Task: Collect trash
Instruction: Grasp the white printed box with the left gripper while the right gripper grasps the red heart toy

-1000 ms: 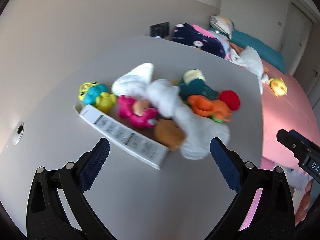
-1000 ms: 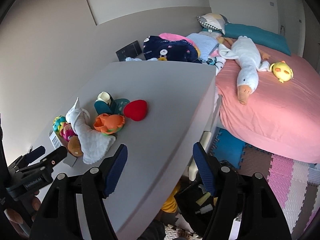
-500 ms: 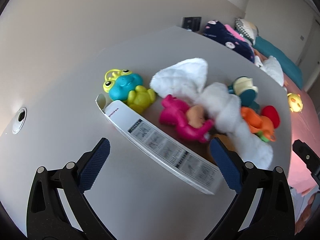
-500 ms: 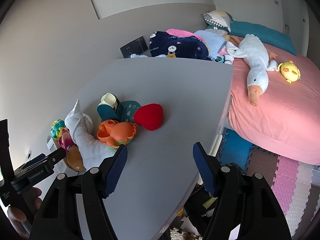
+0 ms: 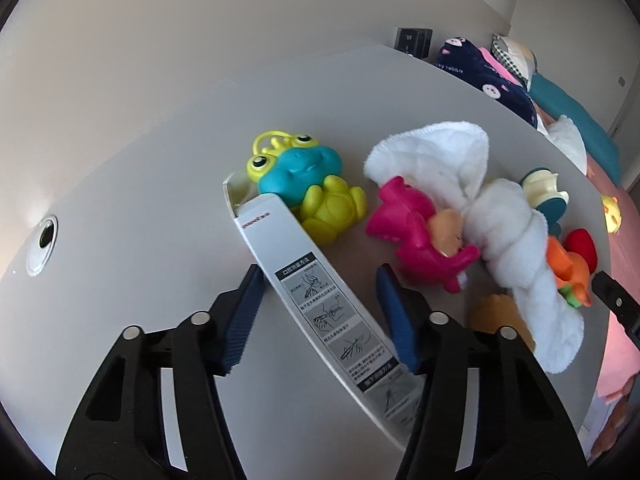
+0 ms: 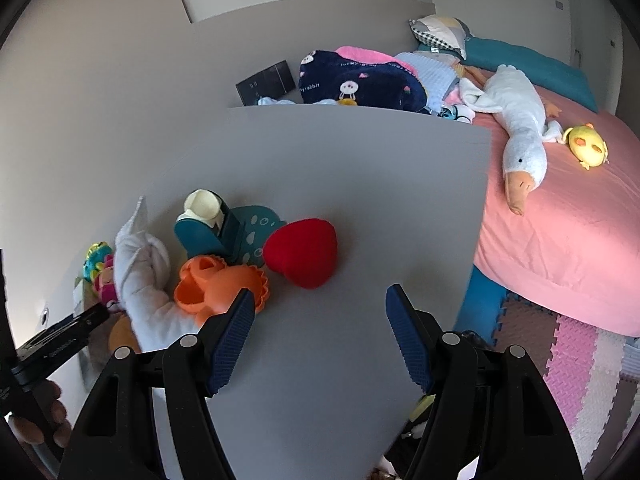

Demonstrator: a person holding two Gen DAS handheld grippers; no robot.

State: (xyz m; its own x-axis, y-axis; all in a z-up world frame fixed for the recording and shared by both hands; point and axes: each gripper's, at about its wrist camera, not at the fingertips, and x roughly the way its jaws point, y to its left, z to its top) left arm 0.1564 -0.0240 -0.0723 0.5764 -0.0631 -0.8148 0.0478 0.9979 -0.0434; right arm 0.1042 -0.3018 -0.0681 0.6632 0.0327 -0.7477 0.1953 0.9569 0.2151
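Note:
A long white carton (image 5: pixel 320 300) with printed diagrams lies on the grey table (image 5: pixel 140 208) in the left wrist view. My left gripper (image 5: pixel 320 276) straddles it and its jaws are closing, with the carton between them; the blue pads (image 5: pixel 240 316) sit close to its sides, with no clear squeeze showing. A white cloth (image 5: pixel 512 232) lies twisted among the toys beyond. My right gripper (image 6: pixel 320 292) hangs open over bare table in front of a red heart (image 6: pixel 304 252), nothing between its fingers.
A frog toy (image 5: pixel 304 184), pink toy (image 5: pixel 416 232), orange toy (image 6: pixel 216 284) and teal toy (image 6: pixel 224 228) crowd the carton. A cable hole (image 5: pixel 42 240) lies at the left. The table edge (image 6: pixel 476 240) drops to a pink bed (image 6: pixel 560 220) and foam mats.
The left gripper came forward and down over the carton and its jaws narrowed around it. The right gripper advanced over the table toward the red heart, opening unchanged.

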